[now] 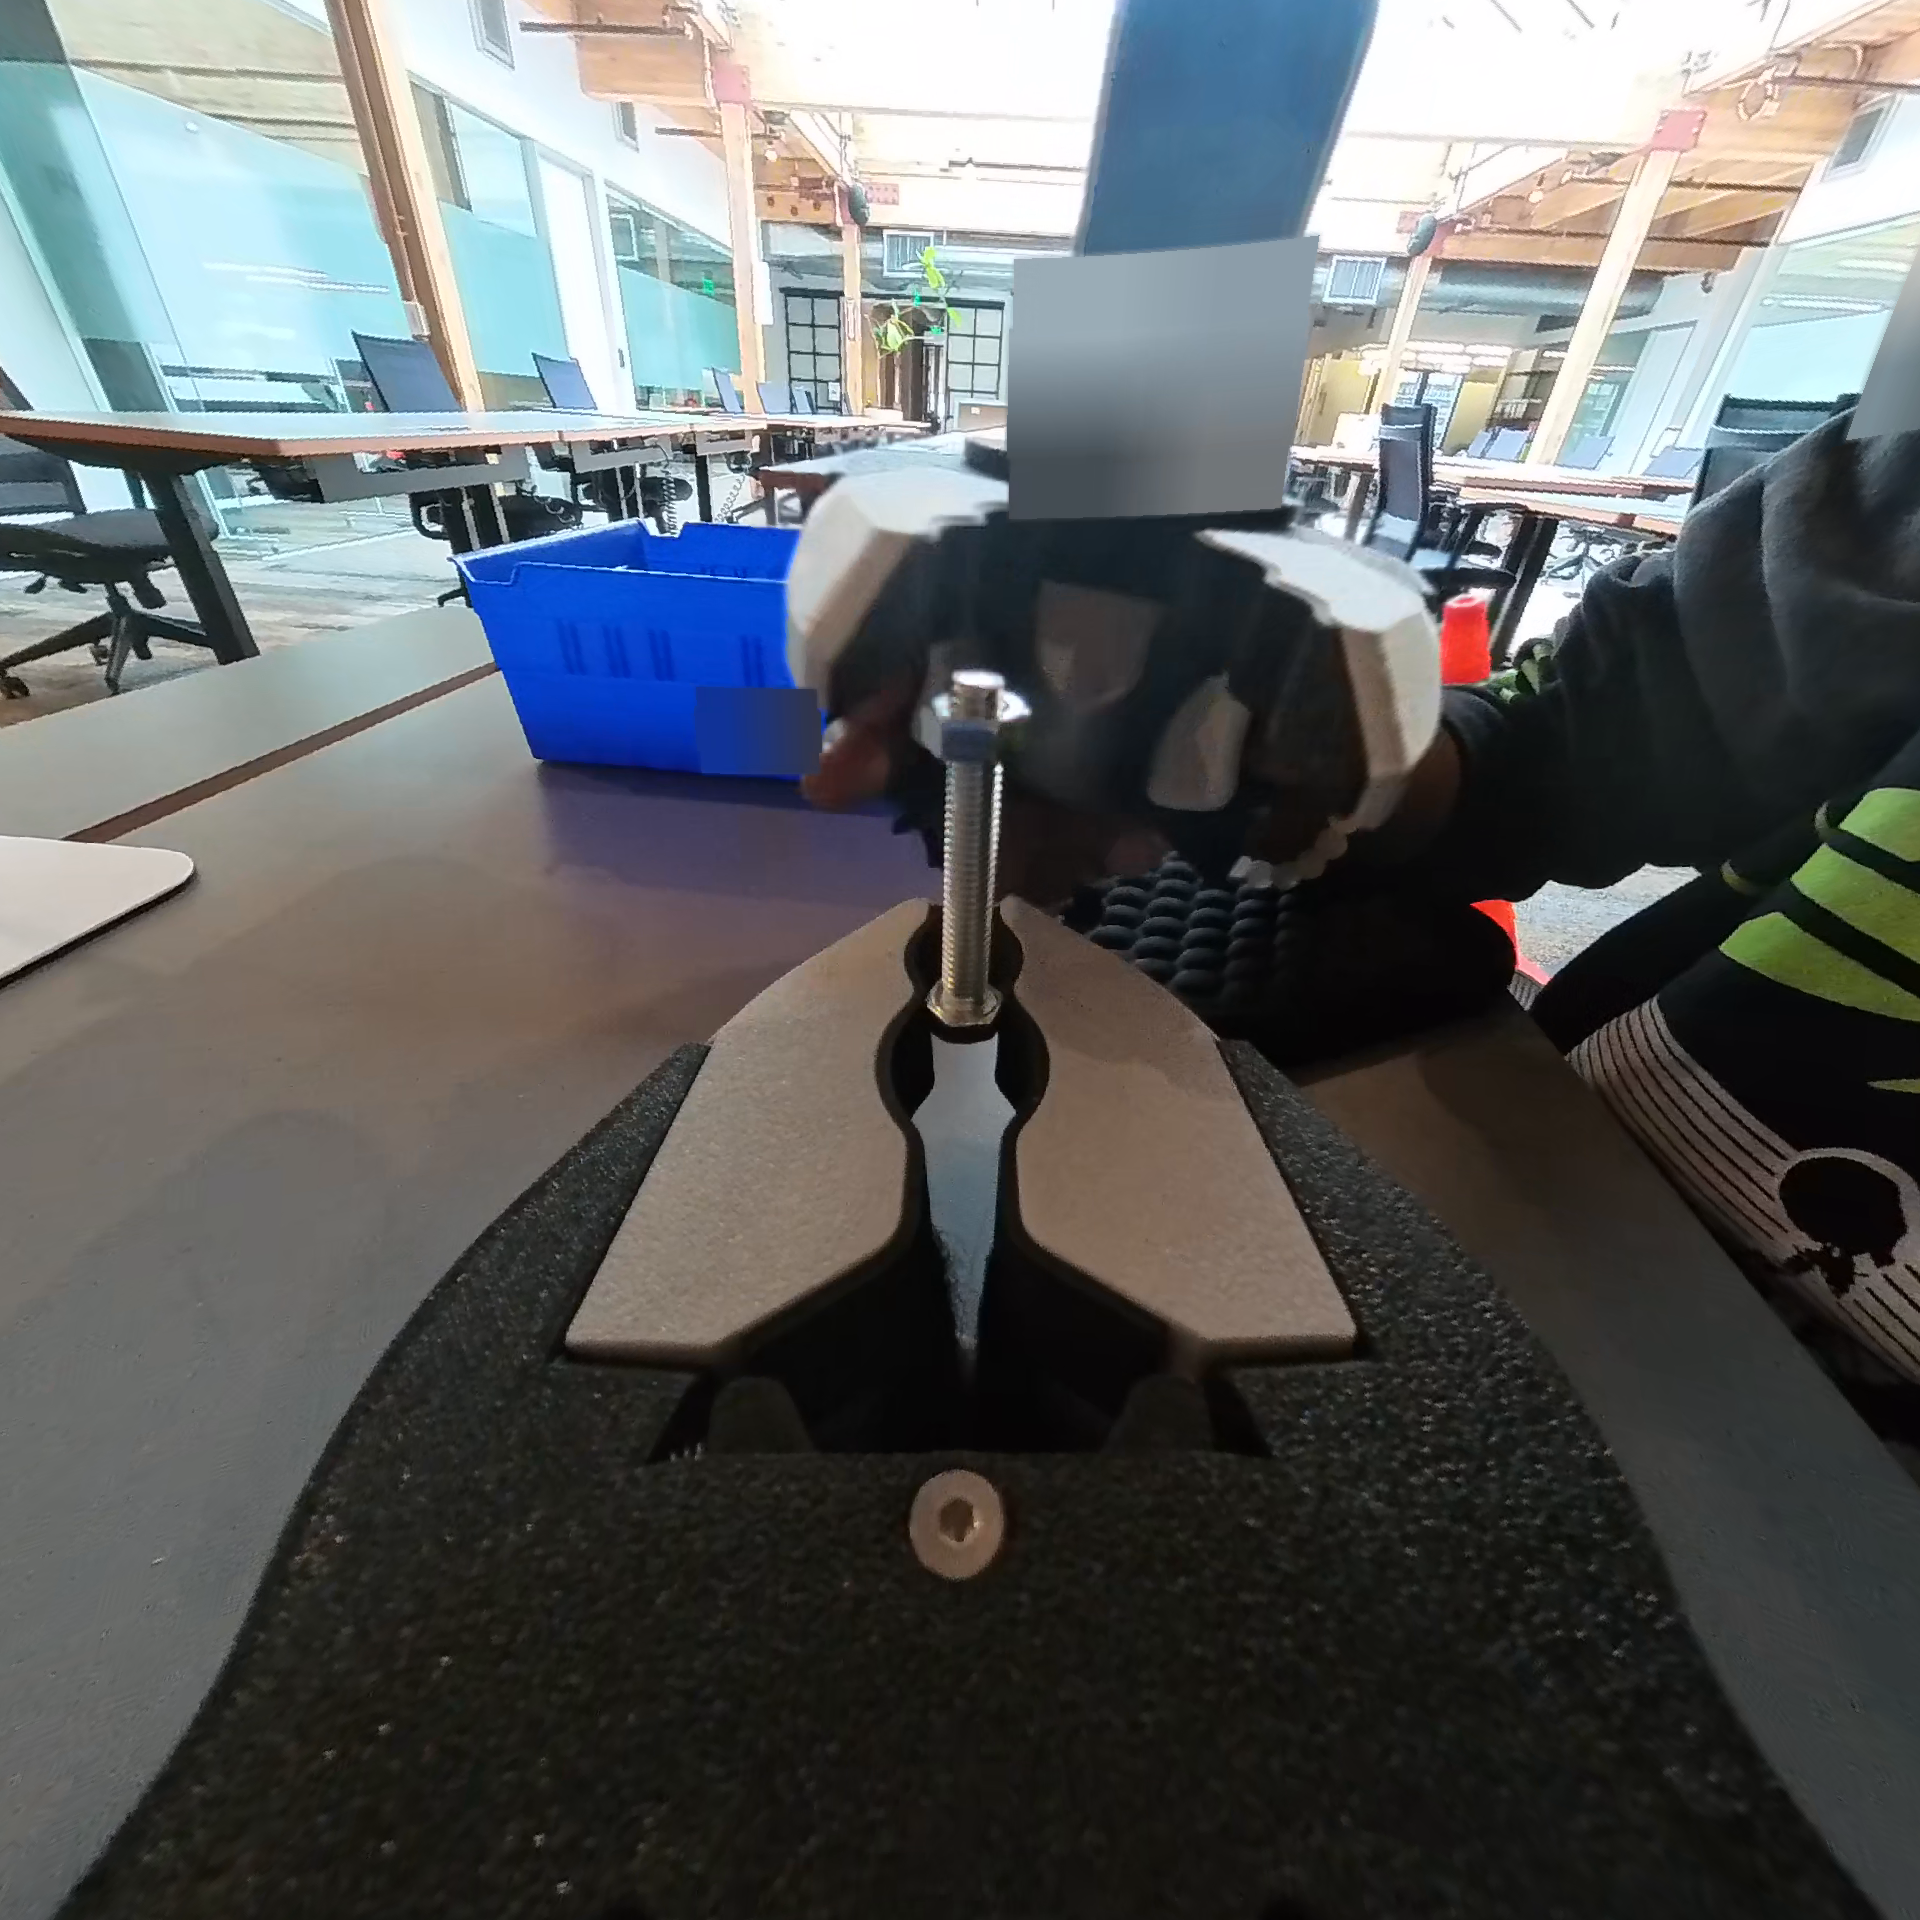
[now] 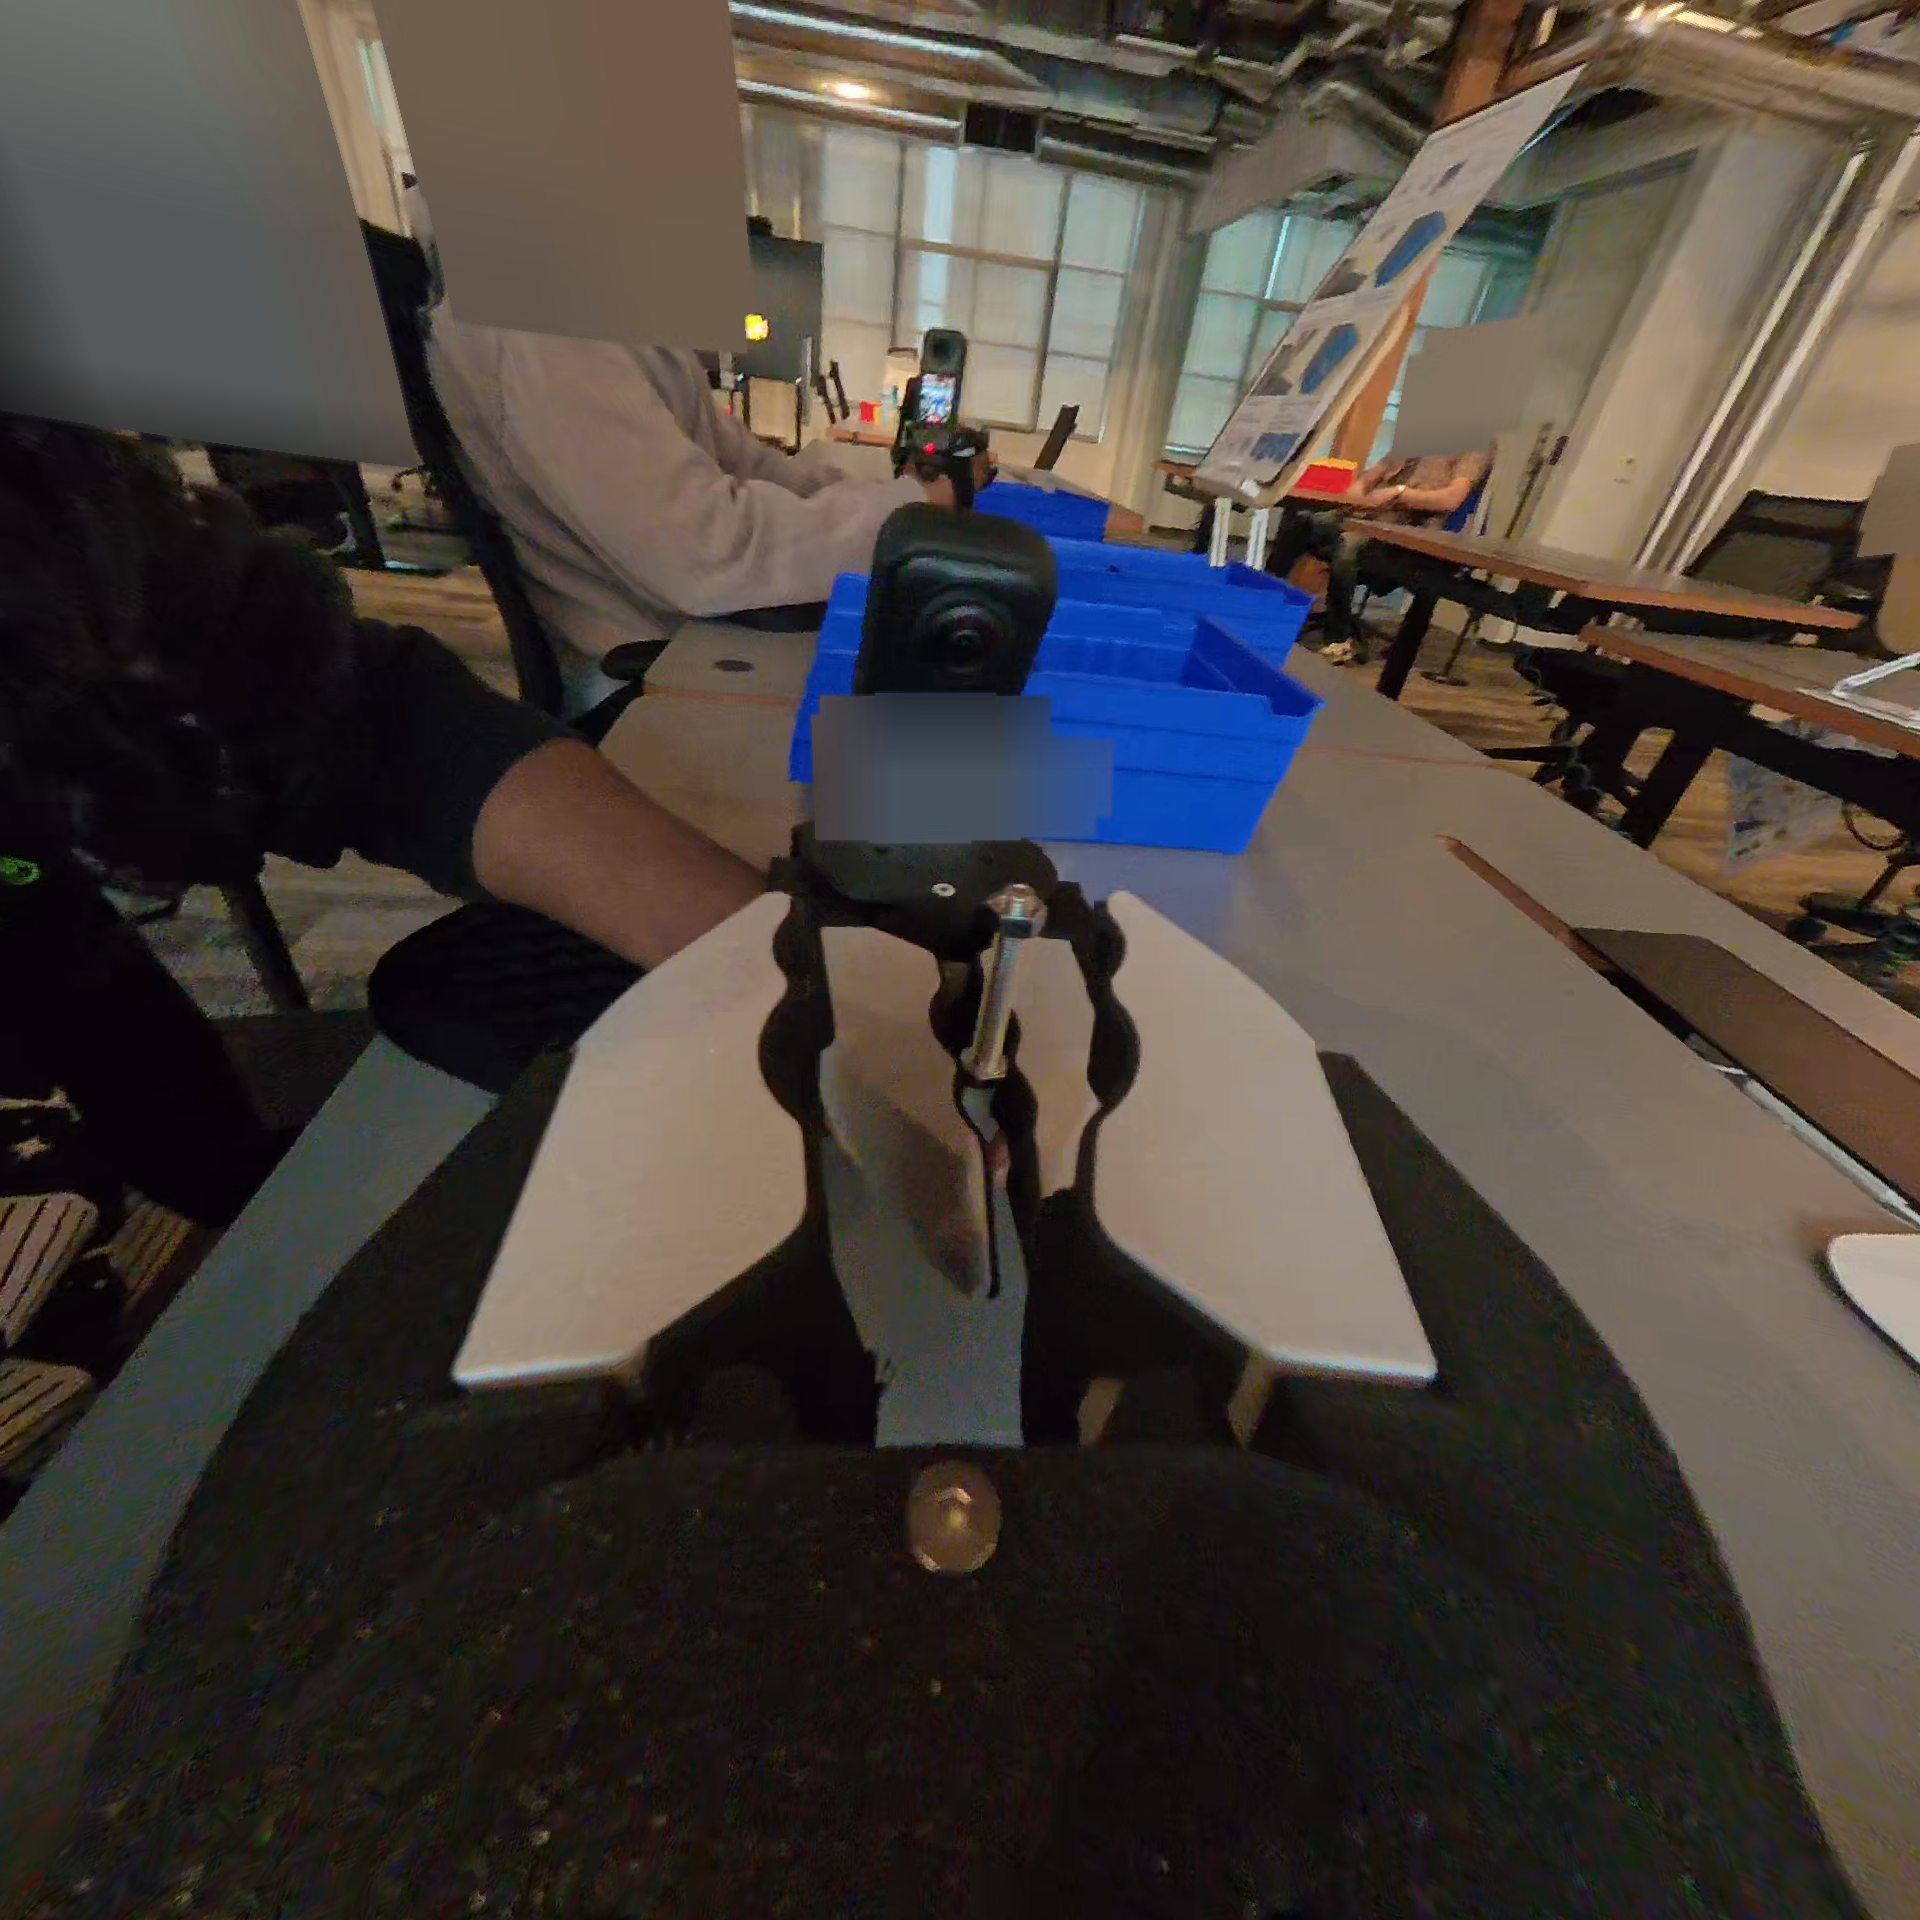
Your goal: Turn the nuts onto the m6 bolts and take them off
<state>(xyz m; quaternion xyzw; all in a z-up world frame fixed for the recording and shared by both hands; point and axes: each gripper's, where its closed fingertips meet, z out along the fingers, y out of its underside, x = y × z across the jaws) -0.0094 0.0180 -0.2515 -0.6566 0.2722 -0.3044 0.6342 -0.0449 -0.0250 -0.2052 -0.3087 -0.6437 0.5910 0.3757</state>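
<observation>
Here, blue bin (image 1: 634,644) label masked, bolt (image 1: 968,862) unmarked

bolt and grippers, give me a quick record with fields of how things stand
bolt: silver, threaded, upright, head down
nut: near the bolt's top end
left gripper: fingers closed on the bolt's lower part, near its head
right gripper: fingers spread wide, pressing on nothing, facing the bolt
bin: blue, on the table behind the bolt
table: dark grey
</observation>
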